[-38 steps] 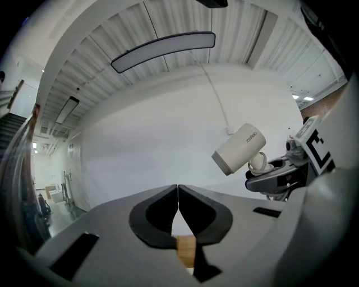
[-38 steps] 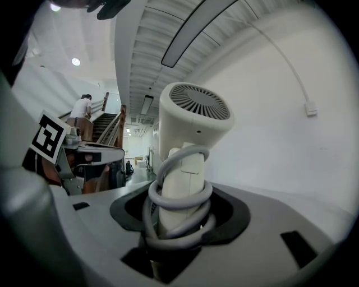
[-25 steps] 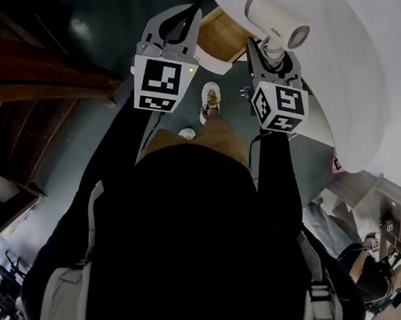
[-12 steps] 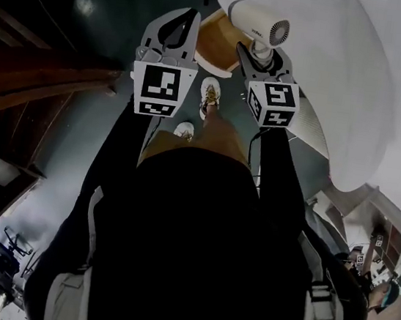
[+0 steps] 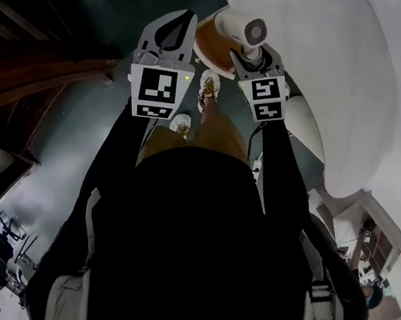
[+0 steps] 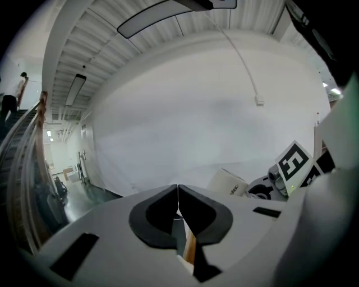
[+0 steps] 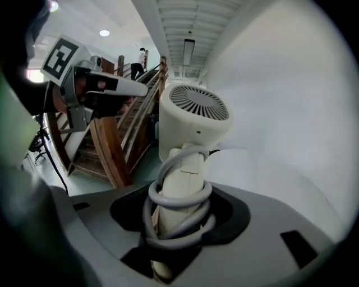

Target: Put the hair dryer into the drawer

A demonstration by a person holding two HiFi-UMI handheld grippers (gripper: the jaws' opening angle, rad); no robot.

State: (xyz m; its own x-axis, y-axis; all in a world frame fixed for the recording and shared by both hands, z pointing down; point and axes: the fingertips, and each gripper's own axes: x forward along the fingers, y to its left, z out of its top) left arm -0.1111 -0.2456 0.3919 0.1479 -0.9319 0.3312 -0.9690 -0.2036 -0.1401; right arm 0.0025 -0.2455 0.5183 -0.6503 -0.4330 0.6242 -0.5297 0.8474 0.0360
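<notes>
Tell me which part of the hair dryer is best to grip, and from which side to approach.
Grip the hair dryer by its handle, coming from the handle's free end. The handle is straight and narrow; the head is wide and round. The cord is coiled round the handle, so clamp over the coils. The right gripper holds it so.

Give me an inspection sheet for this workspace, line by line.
Surface: white curved unit beside the drawer.
Job's things: white hair dryer, upright in the right claw; wooden drawer, apparently open, just beyond the claws.
Clutter: nothing seen.
Grippers: right claw shut on the hair dryer's handle; left claw shut, empty.
Cables: grey cord coiled round the handle.
Surroundings: dark floor; wooden staircase.
</notes>
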